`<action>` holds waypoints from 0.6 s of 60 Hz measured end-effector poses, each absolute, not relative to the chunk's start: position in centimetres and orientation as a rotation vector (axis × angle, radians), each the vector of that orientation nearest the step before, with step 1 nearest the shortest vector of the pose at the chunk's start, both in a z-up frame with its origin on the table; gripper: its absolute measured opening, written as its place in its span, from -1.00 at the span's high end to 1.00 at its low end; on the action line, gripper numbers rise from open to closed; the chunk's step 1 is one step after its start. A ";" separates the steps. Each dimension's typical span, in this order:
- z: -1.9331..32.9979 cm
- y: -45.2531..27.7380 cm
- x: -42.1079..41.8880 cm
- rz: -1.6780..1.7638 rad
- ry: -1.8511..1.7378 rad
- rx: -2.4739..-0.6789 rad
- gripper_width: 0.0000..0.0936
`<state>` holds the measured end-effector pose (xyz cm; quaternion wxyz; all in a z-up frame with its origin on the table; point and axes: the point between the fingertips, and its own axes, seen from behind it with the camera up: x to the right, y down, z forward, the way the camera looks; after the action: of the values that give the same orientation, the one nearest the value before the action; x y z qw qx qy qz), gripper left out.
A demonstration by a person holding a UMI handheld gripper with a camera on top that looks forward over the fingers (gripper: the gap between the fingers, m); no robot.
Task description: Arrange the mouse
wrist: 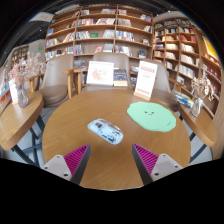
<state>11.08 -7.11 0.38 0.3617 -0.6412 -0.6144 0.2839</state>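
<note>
A white and grey mouse (105, 130) lies on the round wooden table (70, 120), just ahead of my fingers and a little left of the middle. A light green mouse mat (151, 116) with a wavy outline lies on the table to the right of the mouse, apart from it. My gripper (112, 160) is open and empty, its two pink pads (76, 158) wide apart above the table's near part. Nothing stands between the fingers.
Wooden chairs (58, 82) stand around the table. Upright display boards (100, 72) and books stand beyond the table's far edge. Tall bookshelves (100, 35) fill the back and the right side. Another wooden table (15, 118) is to the left.
</note>
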 end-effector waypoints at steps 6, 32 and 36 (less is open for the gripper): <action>-0.8 -6.8 9.1 0.720 -1.604 -1.683 -0.82; -1.5 -5.3 1.8 0.749 -1.584 -1.739 -0.82; -1.6 -5.0 1.0 0.756 -1.570 -1.757 -0.82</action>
<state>0.98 -5.04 -1.56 0.3271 -0.6710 -0.5996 0.2886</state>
